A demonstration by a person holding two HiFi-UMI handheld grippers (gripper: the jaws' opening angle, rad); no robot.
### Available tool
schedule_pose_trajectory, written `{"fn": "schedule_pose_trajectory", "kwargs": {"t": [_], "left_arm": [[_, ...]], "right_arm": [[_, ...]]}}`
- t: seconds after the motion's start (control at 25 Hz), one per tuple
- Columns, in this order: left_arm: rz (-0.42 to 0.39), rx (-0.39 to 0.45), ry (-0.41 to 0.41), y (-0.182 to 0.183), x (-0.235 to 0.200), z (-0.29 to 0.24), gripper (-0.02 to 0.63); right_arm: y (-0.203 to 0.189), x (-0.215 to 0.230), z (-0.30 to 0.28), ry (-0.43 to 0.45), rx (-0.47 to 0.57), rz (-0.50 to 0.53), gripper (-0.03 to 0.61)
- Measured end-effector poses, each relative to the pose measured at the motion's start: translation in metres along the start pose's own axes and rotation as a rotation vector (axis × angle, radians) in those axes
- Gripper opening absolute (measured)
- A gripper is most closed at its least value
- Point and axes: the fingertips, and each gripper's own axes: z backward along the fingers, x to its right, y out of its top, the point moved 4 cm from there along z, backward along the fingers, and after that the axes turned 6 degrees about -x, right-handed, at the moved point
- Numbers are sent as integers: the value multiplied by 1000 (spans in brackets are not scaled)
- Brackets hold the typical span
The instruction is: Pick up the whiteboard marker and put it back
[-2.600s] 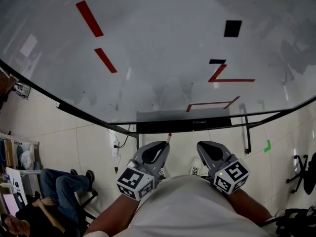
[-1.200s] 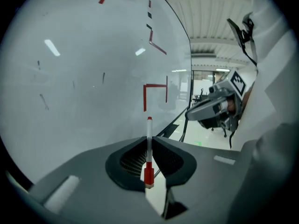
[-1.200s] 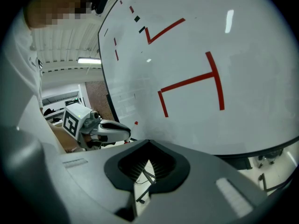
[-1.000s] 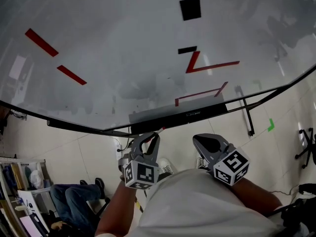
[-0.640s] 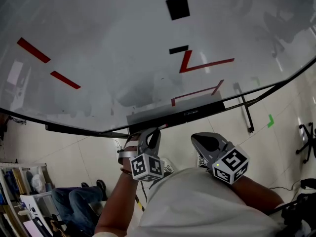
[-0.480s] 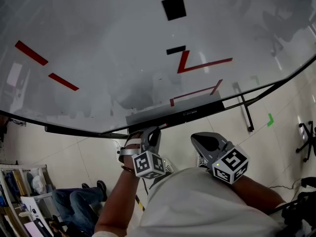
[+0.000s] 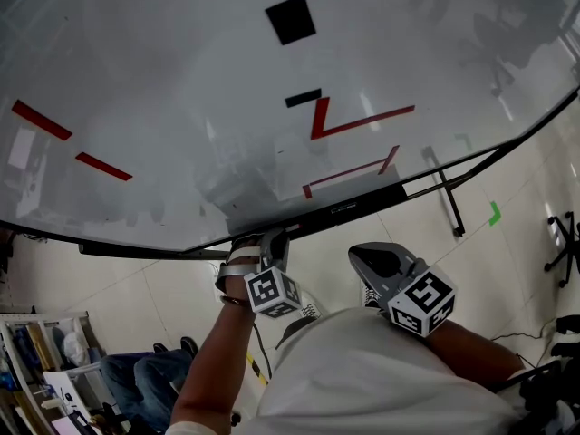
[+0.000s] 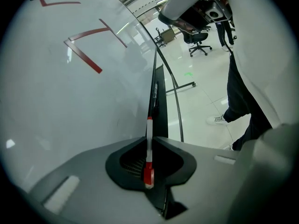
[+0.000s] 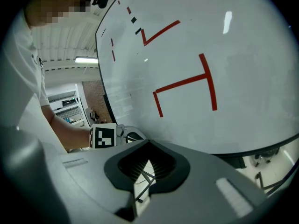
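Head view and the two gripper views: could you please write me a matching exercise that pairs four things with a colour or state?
Things:
1. whiteboard marker
2. right gripper
3. square patch on the whiteboard
4. floor mark

Colour or state:
A. green
B. black
C. clamped in the left gripper
D. shut on nothing

Pairs: 1-C, 2-D, 3-B, 4-A

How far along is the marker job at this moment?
Done: the left hand-held gripper is shut on the whiteboard marker. In hand: holding it near the black tray. Left: setting it down and releasing. The right hand-held gripper is empty.
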Motion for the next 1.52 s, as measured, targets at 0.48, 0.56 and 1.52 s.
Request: {"fn": "schedule_pose_trajectory", "kwargs": {"t": [0.48, 0.56, 1.52], "left_arm": [[-27, -29, -30, -2, 1, -16, 55], [-31, -35, -32, -3, 1, -17, 55], [162, 34, -49, 0, -3, 1, 66]], "right_arm": [[0, 7, 1, -13, 3, -14, 2], [0, 8, 1, -13, 5, -15, 2], [0, 3, -1, 3, 3, -9, 2]]}}
